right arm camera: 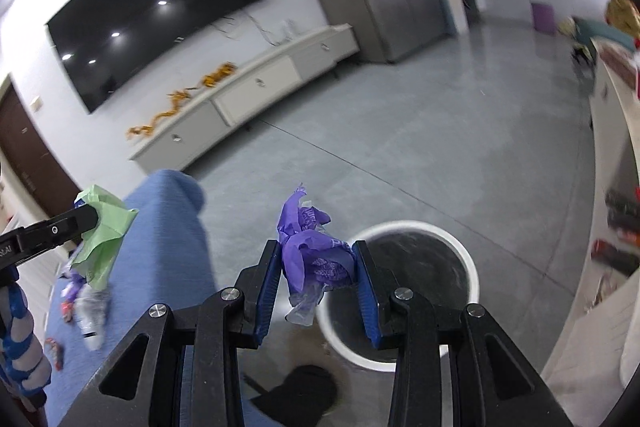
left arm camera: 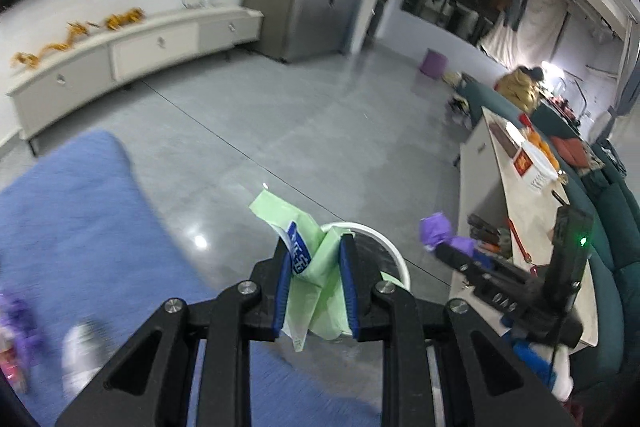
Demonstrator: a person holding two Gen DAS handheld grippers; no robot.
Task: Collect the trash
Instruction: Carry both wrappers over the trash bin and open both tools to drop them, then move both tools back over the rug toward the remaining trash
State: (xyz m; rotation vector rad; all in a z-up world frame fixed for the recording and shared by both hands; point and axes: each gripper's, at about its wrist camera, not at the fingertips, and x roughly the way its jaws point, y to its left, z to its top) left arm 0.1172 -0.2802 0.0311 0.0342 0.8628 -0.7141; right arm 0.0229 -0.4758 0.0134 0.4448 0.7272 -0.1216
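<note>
My left gripper point(left arm camera: 314, 267) is shut on a light green wrapper point(left arm camera: 304, 259) with a blue label, held in the air just before the white-rimmed trash bin point(left arm camera: 394, 251). My right gripper point(right arm camera: 316, 267) is shut on a crumpled purple wrapper point(right arm camera: 316, 251), held at the left rim of the same bin point(right arm camera: 472, 267), whose dark inside shows. The right gripper with the purple wrapper point(left arm camera: 436, 231) shows in the left wrist view. The left gripper with the green wrapper point(right arm camera: 104, 231) shows at the left of the right wrist view.
A blue mat point(left arm camera: 72, 211) lies on the grey floor, with more scraps point(right arm camera: 86, 303) on it. A low table point(left arm camera: 520, 195) with tools and boxes and a teal sofa point(left arm camera: 616, 227) stand to the right. A white TV cabinet point(right arm camera: 248, 95) lines the far wall.
</note>
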